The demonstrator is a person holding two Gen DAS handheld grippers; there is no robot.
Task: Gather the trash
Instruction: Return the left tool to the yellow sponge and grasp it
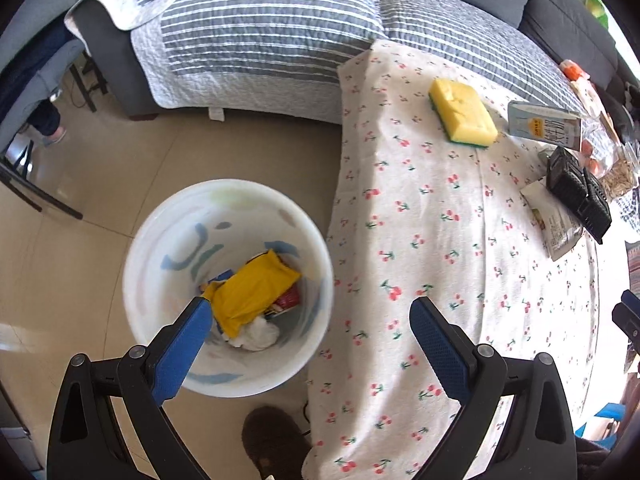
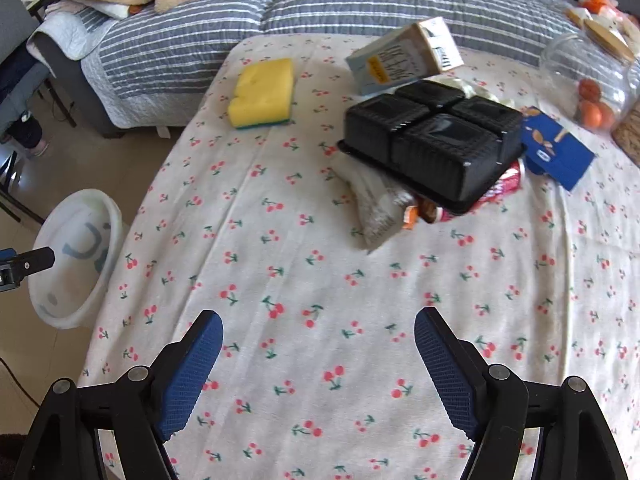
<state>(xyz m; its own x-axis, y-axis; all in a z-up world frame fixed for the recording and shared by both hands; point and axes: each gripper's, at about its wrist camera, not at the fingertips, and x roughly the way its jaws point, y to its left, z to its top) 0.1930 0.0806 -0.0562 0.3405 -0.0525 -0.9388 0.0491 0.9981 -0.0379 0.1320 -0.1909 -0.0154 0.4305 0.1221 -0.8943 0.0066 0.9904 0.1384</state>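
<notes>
The yellow wrapper [image 1: 254,294] in the white bin [image 1: 160,216] covers most of the trash beneath it, so only a red scrap [image 1: 289,300] and a white wad [image 1: 260,334] peek out, their kind unclear; the black tray [image 2: 434,146] hides much of the silver packet [image 2: 374,200] and the red wrapper [image 2: 506,184] under it; print on the carton [image 2: 404,58] is too blurred to read; the glass jar [image 2: 588,76] is cut by the right edge of the right wrist view; the brown slipper [image 1: 276,444] runs off the bottom edge of the left wrist view.
</notes>
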